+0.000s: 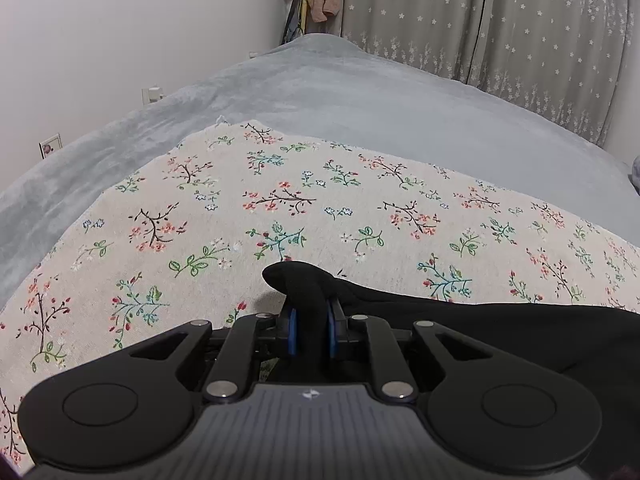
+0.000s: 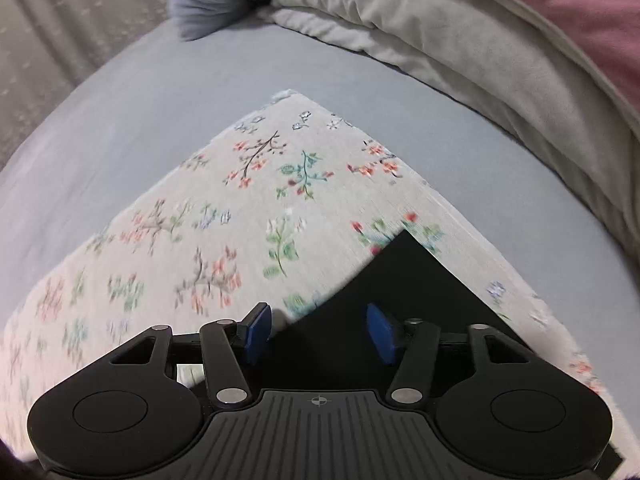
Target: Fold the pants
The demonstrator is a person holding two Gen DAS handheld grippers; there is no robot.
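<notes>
Left gripper (image 1: 311,330) jaws clench a fold of black pants (image 1: 520,332). Right gripper (image 2: 318,334) jaws stand released above the pants' corner at 12 o'clock, apparently without contact.

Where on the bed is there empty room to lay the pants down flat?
The flowered cloth is bare from the black pants out to its far edge. Beyond it, the grey blanket is bare up to the curtain and the wall. It is crowded toward the piled bedding and near the left gripper, shut on the pants.
</notes>
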